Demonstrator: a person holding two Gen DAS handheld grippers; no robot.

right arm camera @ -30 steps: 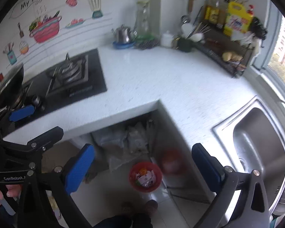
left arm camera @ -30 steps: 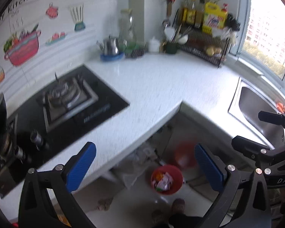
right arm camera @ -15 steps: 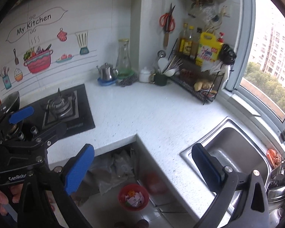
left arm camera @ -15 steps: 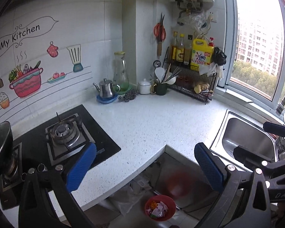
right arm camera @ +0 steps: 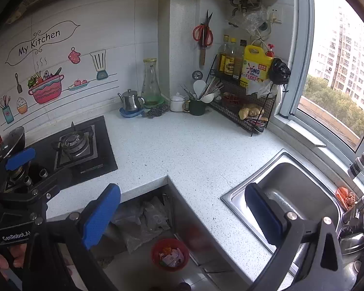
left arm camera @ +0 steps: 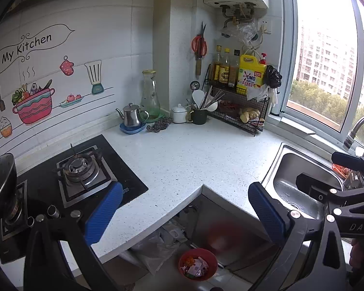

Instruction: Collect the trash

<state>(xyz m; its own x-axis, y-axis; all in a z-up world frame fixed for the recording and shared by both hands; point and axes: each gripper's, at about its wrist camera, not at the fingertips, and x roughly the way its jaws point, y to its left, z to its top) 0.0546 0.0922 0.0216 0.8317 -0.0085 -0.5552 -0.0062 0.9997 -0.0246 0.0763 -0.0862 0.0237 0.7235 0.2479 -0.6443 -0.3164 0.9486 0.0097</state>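
Observation:
A small red bin (left arm camera: 181, 260) (right arm camera: 154, 251) stands on the floor in the open space under the counter corner, holding crumpled wrappers (left arm camera: 194, 265) (right arm camera: 171, 257). My left gripper (left arm camera: 185, 190) is open with nothing between its blue pads, held high above the counter edge and the bin. My right gripper (right arm camera: 182, 191) is open as well, with nothing in it, hanging over the same corner beside the sink. Each gripper's black frame shows at the edge of the other's view. A hand (right arm camera: 2, 259) grips the left handle.
A white speckled L-shaped counter (left arm camera: 182, 155) carries a black gas hob (left arm camera: 80, 169) with a lidded pot (left arm camera: 0, 184) at left. A steel sink (right arm camera: 291, 194) is at right. A kettle (left arm camera: 131, 118), carafe and wire rack (left arm camera: 240, 111) line the back. Plastic bags (right arm camera: 143, 218) lie under the counter.
Both views have swung up and back from the floor and counter edge to take in the whole kitchen corner. The red bin has slid lower in both. The jaws stayed open.

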